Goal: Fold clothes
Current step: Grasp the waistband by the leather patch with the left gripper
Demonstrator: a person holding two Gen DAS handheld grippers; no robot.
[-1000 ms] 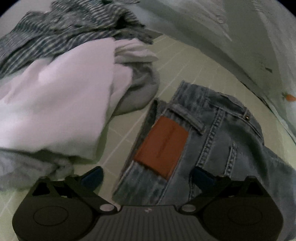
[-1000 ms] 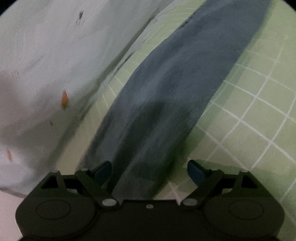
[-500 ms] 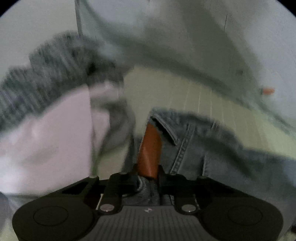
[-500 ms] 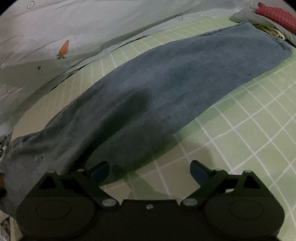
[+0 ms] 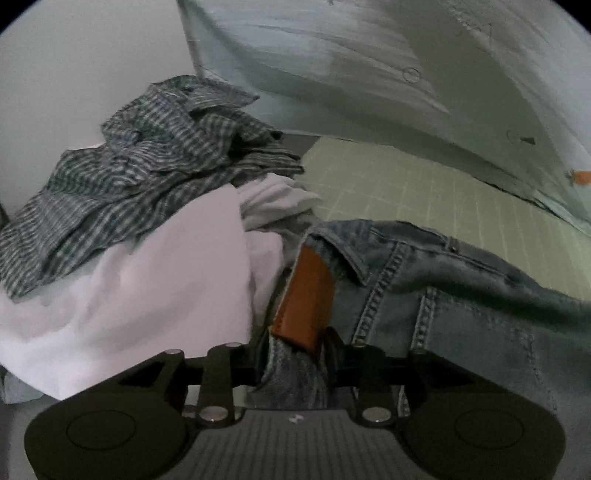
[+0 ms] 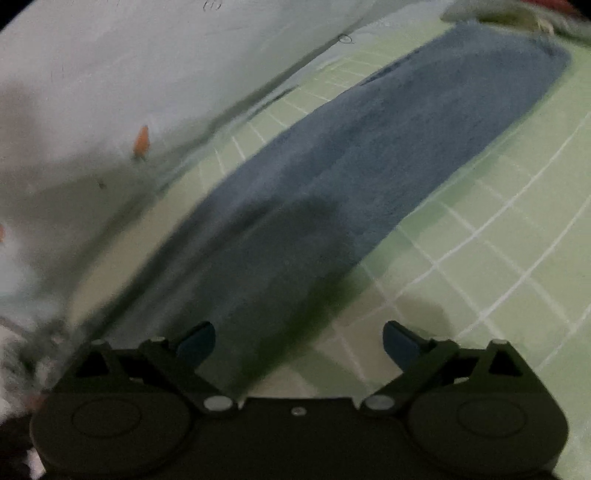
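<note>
Blue jeans [image 5: 461,295] lie on a green checked sheet [image 5: 406,184]. My left gripper [image 5: 295,354] is clamped on their waistband just below the brown leather patch [image 5: 304,295]; the denim bunches between the pads and rises off the sheet, while the jaws are opening a little. In the right wrist view, one long jeans leg [image 6: 351,166] stretches away toward the upper right. Low over its near end hangs my right gripper [image 6: 298,339], its jaws opening wide with nothing pinched between them.
A white garment [image 5: 166,288] and a crumpled striped shirt [image 5: 147,166] are piled left of the jeans. A pale quilt [image 5: 369,74] with a carrot print [image 6: 141,138] borders the far side. Bare sheet [image 6: 498,240] lies right of the leg. Blurred cloth [image 6: 498,14] sits past its end.
My left gripper went from wide open over the leather patch to clamped on the waistband, which has lifted. The right gripper shifted slightly and stayed open over the leg.
</note>
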